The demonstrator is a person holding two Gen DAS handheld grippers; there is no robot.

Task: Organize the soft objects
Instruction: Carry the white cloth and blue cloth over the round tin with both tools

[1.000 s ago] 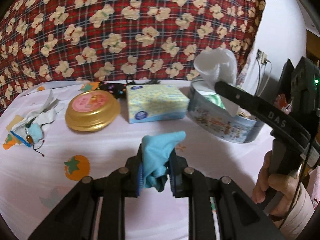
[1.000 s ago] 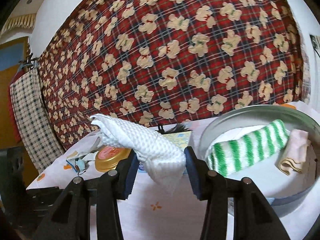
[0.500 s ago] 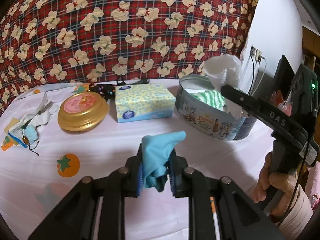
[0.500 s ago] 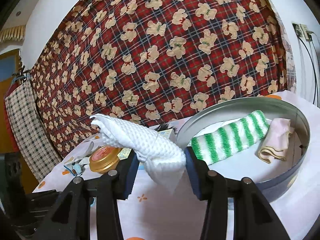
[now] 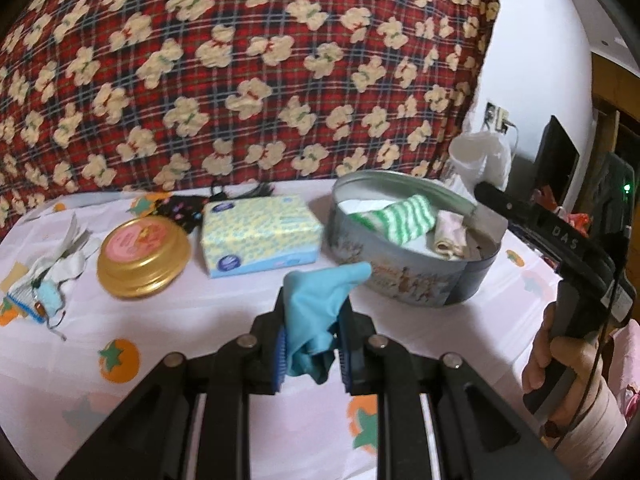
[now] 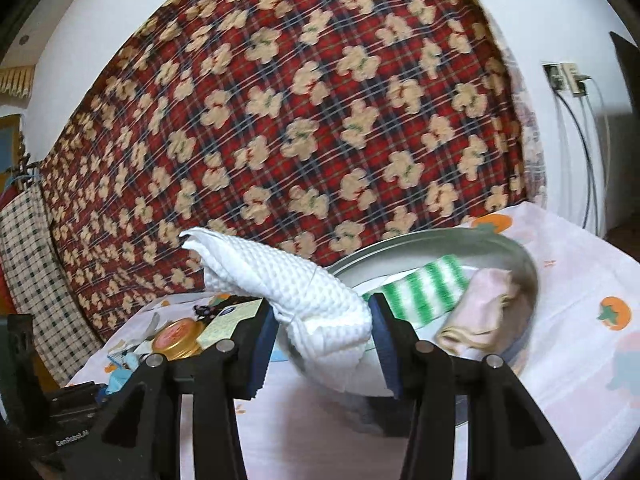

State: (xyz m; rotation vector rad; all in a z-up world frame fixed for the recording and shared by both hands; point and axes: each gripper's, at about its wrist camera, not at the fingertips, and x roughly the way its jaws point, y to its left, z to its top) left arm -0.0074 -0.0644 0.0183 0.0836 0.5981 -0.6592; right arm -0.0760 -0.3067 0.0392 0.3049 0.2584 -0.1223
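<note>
My left gripper (image 5: 312, 344) is shut on a light blue cloth (image 5: 316, 300) and holds it above the tablecloth, in front of a round metal tin (image 5: 400, 272). My right gripper (image 6: 324, 344) is shut on a white waffle cloth (image 6: 288, 296) and holds it at the tin's near rim (image 6: 520, 352). The white cloth also shows in the left wrist view (image 5: 480, 156) above the tin's right side. Inside the tin lie a green-and-white striped cloth (image 6: 424, 292) and a pale pink folded cloth (image 6: 480, 312).
A tissue box (image 5: 256, 236), a gold round lid (image 5: 144, 256) and a dark patterned item (image 5: 180, 208) stand left of the tin. White and blue scraps (image 5: 52, 276) lie at far left. A red plaid bear blanket (image 5: 240, 72) hangs behind. Wall sockets with cables (image 6: 564, 80) are at right.
Both grippers have moved towards the tin, which now sits closer and more central. The white cloth is now at the tin's rim. Both grips are unchanged.
</note>
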